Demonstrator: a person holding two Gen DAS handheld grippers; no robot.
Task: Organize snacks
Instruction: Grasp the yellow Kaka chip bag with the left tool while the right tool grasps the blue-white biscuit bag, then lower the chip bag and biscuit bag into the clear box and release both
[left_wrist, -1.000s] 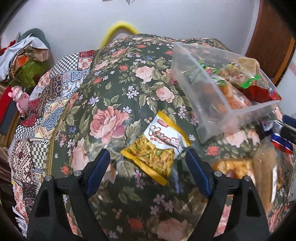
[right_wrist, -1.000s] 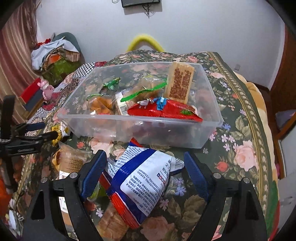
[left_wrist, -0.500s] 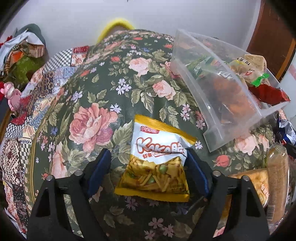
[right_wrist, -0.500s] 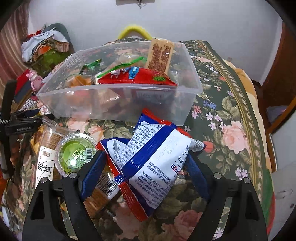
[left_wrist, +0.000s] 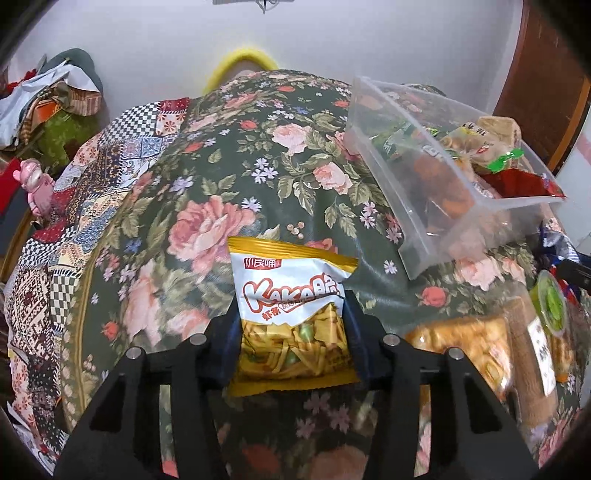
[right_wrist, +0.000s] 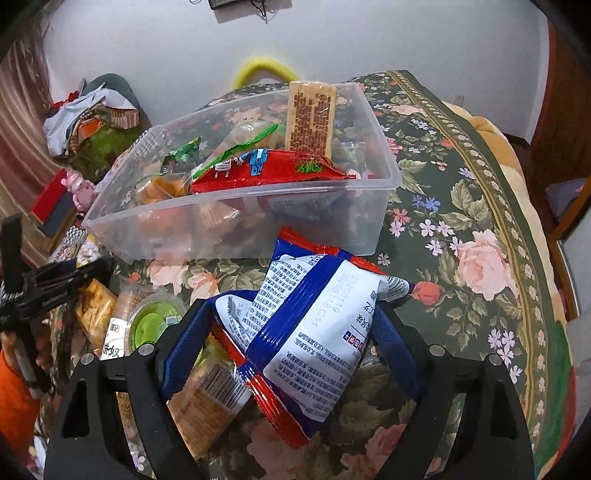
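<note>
The clear plastic bin (right_wrist: 240, 218) already holds several snacks, among them a red packet (right_wrist: 266, 173) and an upright wafer pack (right_wrist: 312, 116). In front of the bin, the left gripper (left_wrist: 293, 328) has just been closing and now clamps the yellow Kaka bag (left_wrist: 291, 317). The right gripper (right_wrist: 291, 343) straddles the blue-and-white bag (right_wrist: 314, 332); its pads seem to touch, though firm pressure is unclear. A green-lidded cup (right_wrist: 157, 323) and biscuit packs (right_wrist: 207, 406) still lie outside the bin.

A dark green floral cloth (left_wrist: 229, 192) covers the table. On it lie a clear plastic tub (right_wrist: 236, 225) toward the far edge, a yellow Kaka snack bag (left_wrist: 295, 314), a blue-and-white packet (right_wrist: 314, 339), a green-lidded cup (right_wrist: 155, 325) and biscuit packs (left_wrist: 461, 343) near the front edge.
</note>
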